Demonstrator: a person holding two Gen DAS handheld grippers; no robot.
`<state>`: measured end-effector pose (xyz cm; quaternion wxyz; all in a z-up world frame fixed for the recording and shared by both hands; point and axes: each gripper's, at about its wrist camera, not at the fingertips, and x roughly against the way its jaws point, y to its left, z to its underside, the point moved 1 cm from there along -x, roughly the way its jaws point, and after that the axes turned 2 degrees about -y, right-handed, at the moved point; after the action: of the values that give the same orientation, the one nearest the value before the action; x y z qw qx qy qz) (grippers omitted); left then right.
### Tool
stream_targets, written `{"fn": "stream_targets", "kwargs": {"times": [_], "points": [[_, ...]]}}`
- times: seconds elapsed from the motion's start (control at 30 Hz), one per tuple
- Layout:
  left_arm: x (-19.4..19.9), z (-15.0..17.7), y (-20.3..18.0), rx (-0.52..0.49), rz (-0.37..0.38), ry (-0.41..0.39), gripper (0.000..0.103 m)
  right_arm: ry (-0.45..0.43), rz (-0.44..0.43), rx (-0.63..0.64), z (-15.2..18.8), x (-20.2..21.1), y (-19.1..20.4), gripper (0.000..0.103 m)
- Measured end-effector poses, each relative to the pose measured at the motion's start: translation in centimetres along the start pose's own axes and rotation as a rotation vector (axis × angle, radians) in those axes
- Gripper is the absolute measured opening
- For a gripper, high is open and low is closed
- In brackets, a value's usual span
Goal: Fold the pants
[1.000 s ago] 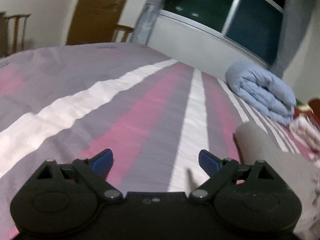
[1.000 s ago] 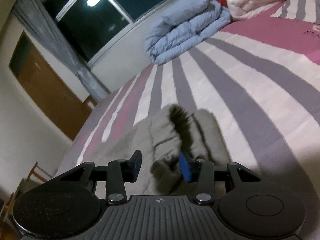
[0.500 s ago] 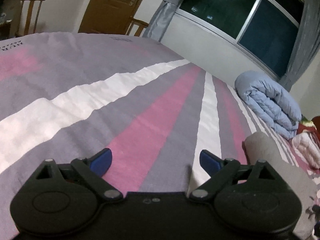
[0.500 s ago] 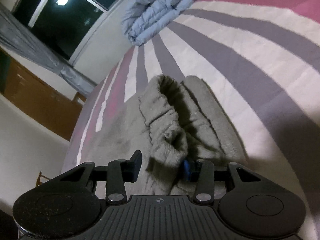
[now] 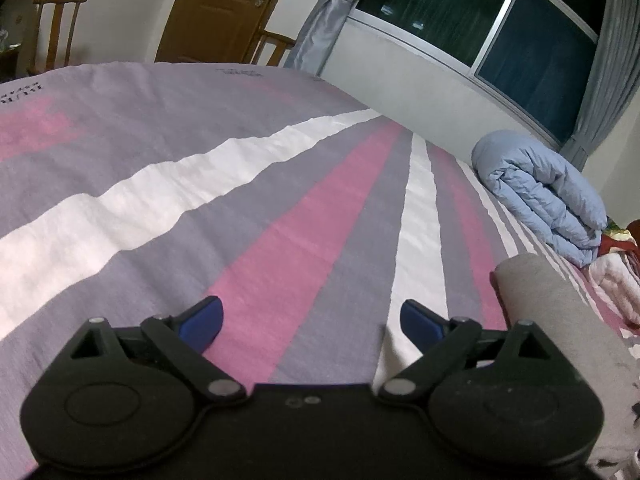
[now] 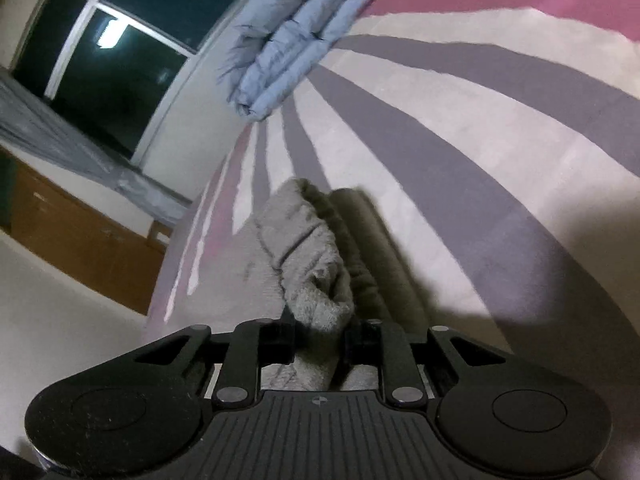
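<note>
Low in the right wrist view, the right gripper [image 6: 318, 344] had a bunched fold of the grey pants [image 6: 308, 264] between its fingers, and its jaws were closing on that fold, with the fabric filling the narrow gap between them. From there the pants ran up the middle of the frame, a fleecy heap lying on the striped bedspread [image 6: 460, 148]. A folded blue quilt [image 6: 288, 36] sat at the top centre, with a dark window [image 6: 104, 56] at the upper left.

Across in the left wrist view, the left gripper [image 5: 312, 322] stood wide apart at the bottom of the frame with nothing between its blue fingertips [image 5: 202, 320], hovering over the pink, grey and white stripes of the bedspread [image 5: 280, 220]. A rolled grey edge of the pants [image 5: 552, 312] showed at the lower right, just beside the gripper's right-hand finger; whether they touched could not be told. The blue quilt [image 5: 544, 196] lay at the right, below the window [image 5: 500, 28], and a wooden door [image 5: 228, 8] and a chair [image 5: 60, 28] stood at the upper left.
</note>
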<state>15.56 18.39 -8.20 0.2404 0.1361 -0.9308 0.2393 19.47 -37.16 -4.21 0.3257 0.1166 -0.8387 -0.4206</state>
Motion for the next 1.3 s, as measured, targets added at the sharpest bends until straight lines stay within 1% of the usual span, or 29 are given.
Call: {"fn": "stream_targets", "kwargs": {"times": [0.07, 0.1, 0.13, 0.17, 0.2, 0.27, 0.33, 0.43, 0.5, 0.6, 0.63, 0.7, 0.77, 0.8, 0.83, 0.87, 0.93, 0.97, 1.0, 1.03, 1.07, 1.1, 1.13, 1.2, 1.3], "points": [[0.1, -0.1, 0.0, 0.007, 0.002, 0.0, 0.089, -0.04, -0.006, 0.017, -0.4, 1.5, 0.5, 0.044], [0.2, -0.1, 0.1, 0.01, 0.004, -0.003, 0.089, -0.065, -0.001, 0.029, -0.6, 2.3, 0.6, 0.061], [0.2, -0.1, 0.1, 0.009, 0.004, -0.003, 0.089, -0.08, 0.006, 0.025, -0.6, 3.2, 0.3, 0.07], [0.2, -0.1, 0.1, 0.01, 0.002, 0.0, 0.089, -0.083, -0.007, 0.001, -0.6, 3.9, -0.1, 0.07], [0.2, -0.1, 0.1, 0.013, -0.002, 0.0, 0.09, -0.078, -0.023, -0.011, -0.3, 4.2, -0.4, 0.07], [0.2, 0.0, 0.0, 0.021, -0.008, -0.003, 0.091, -0.04, -0.025, -0.03, 0.5, 4.3, -0.8, 0.07], [0.1, 0.0, -0.3, 0.005, -0.021, -0.001, 0.091, -0.005, -0.033, -0.06, 1.1, 3.8, -1.2, 0.07], [0.3, 0.1, -0.4, -0.006, -0.017, -0.001, 0.091, -0.006, -0.052, -0.061, 1.2, 3.6, -1.5, 0.07], [0.4, 0.1, -0.3, -0.006, -0.011, 0.002, 0.091, 0.01, -0.072, -0.097, 1.0, 2.8, -1.7, 0.07], [0.3, 0.1, -0.3, -0.004, -0.012, 0.002, 0.091, 0.012, -0.091, -0.1, 0.8, 2.4, -1.3, 0.07], [0.2, 0.1, -0.4, -0.007, -0.017, 0.003, 0.091, 0.023, -0.09, -0.1, 1.1, 2.2, -1.3, 0.07], [0.1, 0.1, -0.7, -0.017, -0.025, 0.004, 0.092, 0.079, -0.084, -0.1, 1.2, 0.6, -1.3, 0.07], [0.0, 0.1, -0.8, -0.023, -0.026, 0.006, 0.092, 0.101, -0.07, -0.077, 1.2, -0.9, -0.7, 0.045], [0.1, 0.1, -0.8, -0.023, -0.026, 0.005, 0.092, 0.115, -0.061, -0.039, 1.0, -1.4, 0.3, 0.042], [0.1, 0.1, -0.7, -0.023, -0.025, 0.005, 0.092, 0.106, -0.086, -0.025, 0.8, -1.4, 1.2, 0.041], [0.1, 0.1, -0.8, -0.023, -0.024, 0.005, 0.092, 0.074, -0.151, -0.02, 0.3, -0.7, 2.3, 0.04], [0.1, 0.1, -0.8, -0.023, -0.023, 0.006, 0.092, -0.02, -0.26, -0.032, -0.8, 1.2, 4.1, 0.039], [0.1, 0.1, -0.8, -0.024, -0.024, 0.006, 0.092, -0.054, -0.297, -0.046, -1.1, 1.9, 4.4, 0.039], [0.1, 0.1, -0.7, -0.026, -0.024, 0.006, 0.092, -0.085, -0.298, -0.054, -1.1, 2.4, 4.1, 0.039], [0.1, 0.1, -0.7, -0.029, -0.024, 0.006, 0.092, -0.097, -0.248, -0.061, -0.9, 2.3, 3.2, 0.039], [0.1, 0.1, -0.7, -0.029, -0.024, 0.007, 0.092, -0.075, -0.181, -0.072, -0.5, 1.4, 1.9, 0.039], [0.1, 0.1, -0.7, -0.03, -0.024, 0.008, 0.092, -0.025, -0.09, -0.083, 0.0, 0.2, 0.3, 0.039], [0.1, 0.1, -0.7, -0.031, -0.025, 0.007, 0.092, 0.035, 0.006, -0.096, 0.7, -1.1, -1.7, 0.037], [0.2, 0.2, -0.8, -0.038, -0.023, 0.008, 0.092, 0.005, -0.043, -0.081, 1.1, -0.5, -2.6, 0.037], [0.0, 0.3, -1.1, -0.054, -0.027, 0.009, 0.092, 0.006, -0.016, -0.02, 0.9, -0.3, -1.7, 0.037]]}}
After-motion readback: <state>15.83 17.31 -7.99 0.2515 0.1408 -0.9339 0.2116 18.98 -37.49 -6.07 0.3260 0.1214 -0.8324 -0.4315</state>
